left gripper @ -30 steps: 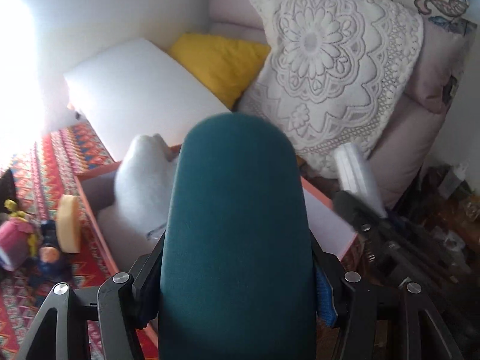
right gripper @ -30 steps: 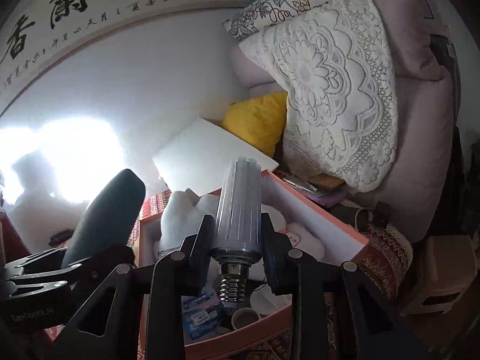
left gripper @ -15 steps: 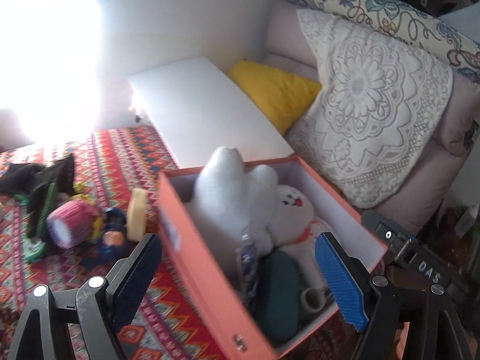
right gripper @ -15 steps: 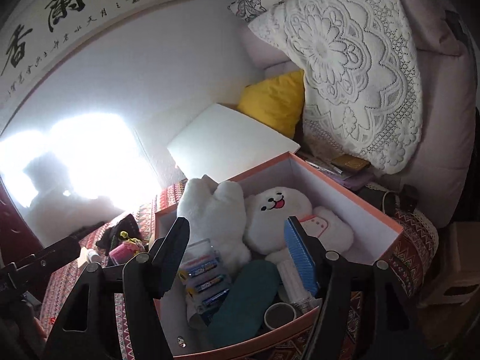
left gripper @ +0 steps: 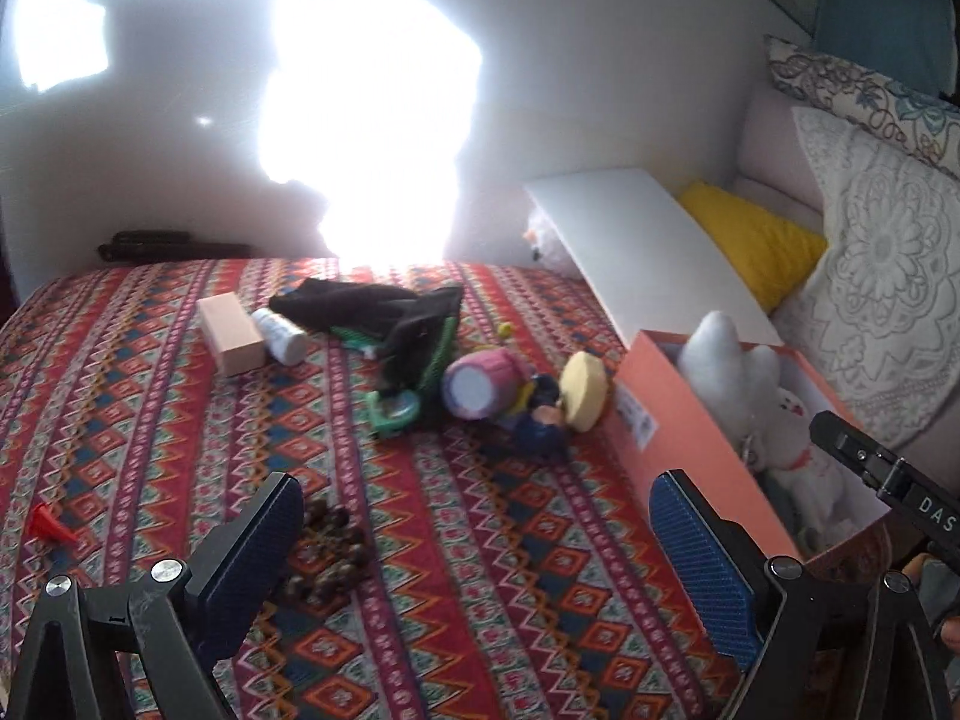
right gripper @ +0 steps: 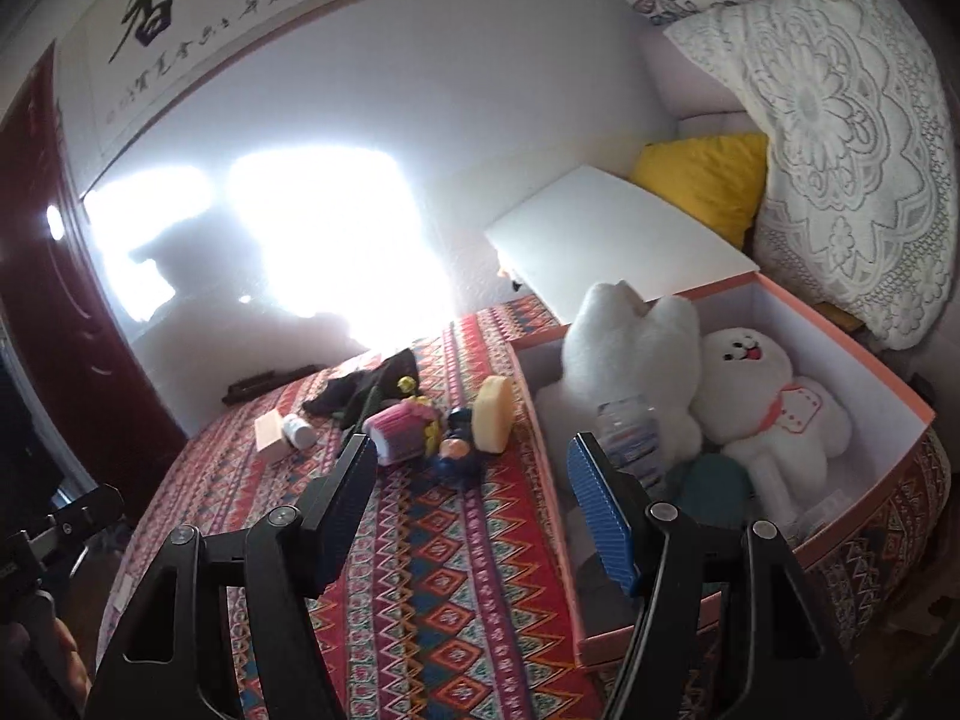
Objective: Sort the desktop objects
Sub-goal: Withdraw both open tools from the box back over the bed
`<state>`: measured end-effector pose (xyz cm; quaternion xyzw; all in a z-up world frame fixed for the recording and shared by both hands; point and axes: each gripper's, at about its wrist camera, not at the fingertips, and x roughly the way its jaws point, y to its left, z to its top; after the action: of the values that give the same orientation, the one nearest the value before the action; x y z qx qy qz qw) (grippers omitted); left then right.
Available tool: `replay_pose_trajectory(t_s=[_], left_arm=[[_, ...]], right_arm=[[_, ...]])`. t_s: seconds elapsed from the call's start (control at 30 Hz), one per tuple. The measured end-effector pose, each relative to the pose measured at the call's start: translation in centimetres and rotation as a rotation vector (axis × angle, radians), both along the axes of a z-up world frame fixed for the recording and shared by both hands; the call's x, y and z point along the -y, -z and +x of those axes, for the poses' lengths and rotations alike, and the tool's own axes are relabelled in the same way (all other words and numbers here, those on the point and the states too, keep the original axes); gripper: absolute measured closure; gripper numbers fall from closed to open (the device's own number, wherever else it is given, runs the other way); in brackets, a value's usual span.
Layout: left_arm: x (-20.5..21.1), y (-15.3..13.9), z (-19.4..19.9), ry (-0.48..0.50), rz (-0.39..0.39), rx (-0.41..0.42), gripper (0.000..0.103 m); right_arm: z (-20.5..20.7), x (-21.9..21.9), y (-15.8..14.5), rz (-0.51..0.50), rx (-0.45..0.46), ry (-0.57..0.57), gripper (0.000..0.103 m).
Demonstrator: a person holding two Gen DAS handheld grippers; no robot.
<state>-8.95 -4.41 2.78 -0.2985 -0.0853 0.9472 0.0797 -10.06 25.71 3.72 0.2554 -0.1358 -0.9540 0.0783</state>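
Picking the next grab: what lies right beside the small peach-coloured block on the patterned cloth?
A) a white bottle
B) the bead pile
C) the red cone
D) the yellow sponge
A: the white bottle lies on its side against the peach block; the other three sit well apart from it.

The teal case (right gripper: pixel 714 483) in the orange box (right gripper: pixel 852 354) is half hidden behind the right gripper's finger (right gripper: pixel 600 516). Glare (left gripper: pixel 366 120) washes out the wall. The dark lumps (left gripper: pixel 327 558) are perhaps beads, too blurred to tell.
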Motion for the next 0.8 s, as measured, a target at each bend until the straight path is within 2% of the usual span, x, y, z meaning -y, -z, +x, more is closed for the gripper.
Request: replay_pose_trajectory(t_s=[0.17,0.33,0.43,0.53,0.8], left_arm=[[5.8,3.3,2.1,-0.108,0.009,0.059,0.003],[11.8,7.7,4.6,-0.272,-0.004,0.125,0.001],[14.7,10.4,5.4,-0.342,0.019,0.181,0.001],[15.9,12.2,5.6,-0.361,0.040,0.219,0.001],[15.0,14.4,3.9,-0.324,0.015,0.256,0.001]], right_arm=[[0.1,5.9,1.3,0.031,0.040,-0.103,0.033],[0.0,11.4,2.9,0.071,0.094,-0.207,0.033],[-0.1,14.3,3.9,0.094,0.121,-0.264,0.033],[-0.3,16.3,5.0,0.114,0.143,-0.298,0.033],[-2.3,19.7,8.6,0.165,0.224,-0.347,0.033]])
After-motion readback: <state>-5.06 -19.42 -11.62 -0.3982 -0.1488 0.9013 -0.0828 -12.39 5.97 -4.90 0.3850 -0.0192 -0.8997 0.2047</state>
